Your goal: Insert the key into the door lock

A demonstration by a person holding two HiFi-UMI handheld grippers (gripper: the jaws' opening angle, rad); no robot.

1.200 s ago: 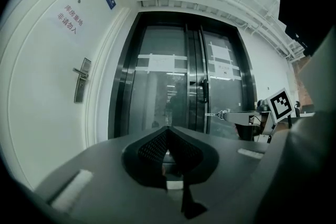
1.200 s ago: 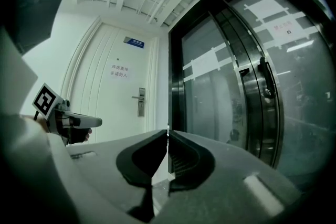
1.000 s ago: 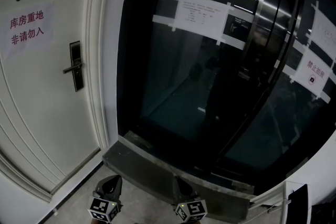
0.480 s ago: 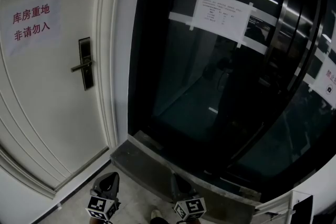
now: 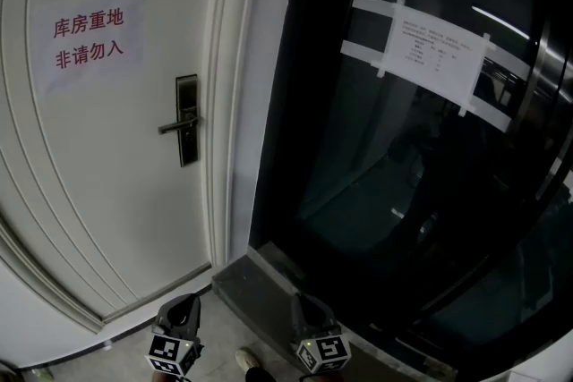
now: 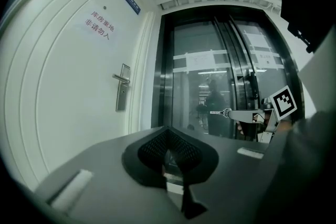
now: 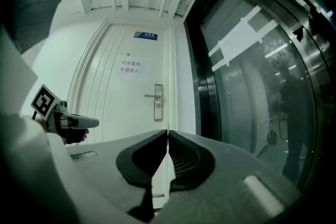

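Right claw (image 7: pixel 167 132) pinched tight on the small pale metal key (image 6: pixel 220 112), its shaft level and aimed frame-left in the left gripper view, left claw (image 6: pixel 168 131) closed on nothing, and the dark rectangular lever-handled lock plate (image 5: pixel 186 119) sits left of centre on the smooth white panelled door (image 5: pixel 107 192), well apart from both.

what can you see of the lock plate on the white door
The lock plate is a tall, narrow metal rectangle, upright near the right edge of the white door. A lever handle juts level to the left from it, with a small keyhole just below. It looks dark in the head view, silvery in the right gripper view. Nothing touches it.
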